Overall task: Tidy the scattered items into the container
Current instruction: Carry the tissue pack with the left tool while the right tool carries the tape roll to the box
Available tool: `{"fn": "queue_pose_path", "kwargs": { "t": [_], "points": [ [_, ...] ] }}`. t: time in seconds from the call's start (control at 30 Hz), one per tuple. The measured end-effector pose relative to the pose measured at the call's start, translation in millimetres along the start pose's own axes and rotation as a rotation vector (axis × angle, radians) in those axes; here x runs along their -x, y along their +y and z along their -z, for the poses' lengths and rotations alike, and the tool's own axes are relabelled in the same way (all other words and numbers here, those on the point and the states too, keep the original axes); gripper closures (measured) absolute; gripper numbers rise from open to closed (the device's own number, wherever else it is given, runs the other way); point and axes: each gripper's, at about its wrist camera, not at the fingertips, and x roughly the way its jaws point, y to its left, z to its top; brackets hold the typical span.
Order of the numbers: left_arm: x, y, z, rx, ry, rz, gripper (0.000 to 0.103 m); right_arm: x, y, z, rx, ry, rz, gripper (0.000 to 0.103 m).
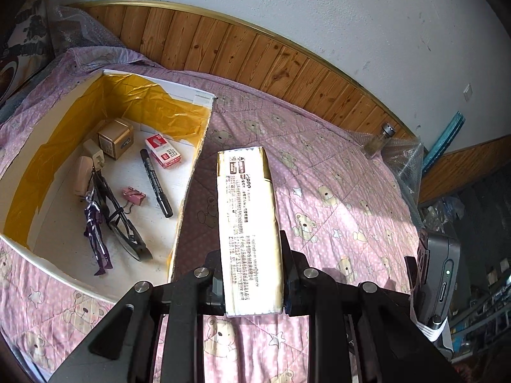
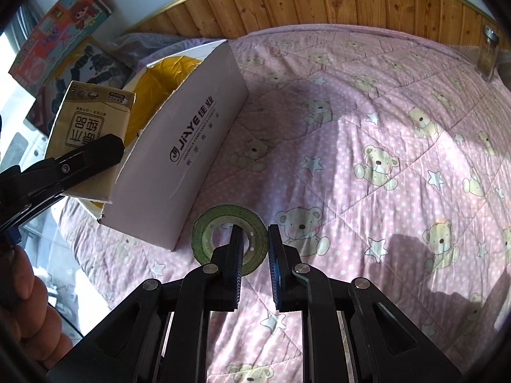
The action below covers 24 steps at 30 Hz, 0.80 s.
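My left gripper [image 1: 250, 255] is shut on a cream and gold tissue pack [image 1: 249, 223], held in the air just right of the open white box [image 1: 191, 172] with its yellow lining. Several items lie in the box: a black marker [image 1: 156, 183], a red staple box [image 1: 163, 152], a gold cube [image 1: 115, 138], glasses [image 1: 126, 226] and a purple figure [image 1: 95, 229]. In the right wrist view the pack [image 2: 92, 121] hangs over the box [image 2: 191, 134]. A green tape roll [image 2: 204, 226] lies flat beside the box. My right gripper [image 2: 254, 228] is open, straddling the roll's right side.
A pink bear-print quilt [image 2: 367, 159] covers the bed. A glass jar [image 1: 380, 140] [image 2: 488, 54] stands at its far edge by bubble wrap [image 1: 405, 156] and the wood-panelled wall [image 1: 255, 54]. Toy boxes [image 2: 60, 25] lean behind the box. A hand [image 2: 28, 312] shows at lower left.
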Motion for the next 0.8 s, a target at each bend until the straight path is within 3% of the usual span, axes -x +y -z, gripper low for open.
{"fn": "queue_pose_path", "kwargs": {
  "t": [0.3,0.8],
  "points": [
    [27,38,-10,0.074,-0.054,0.003,0.079,3,42,-15,0.069,-0.012,-0.025,0.088],
    [58,118,-31,0.222,-0.134,-0.058,0.079,12,108,-60,0.195,-0.060,-0.086,0.088]
  ]
}}
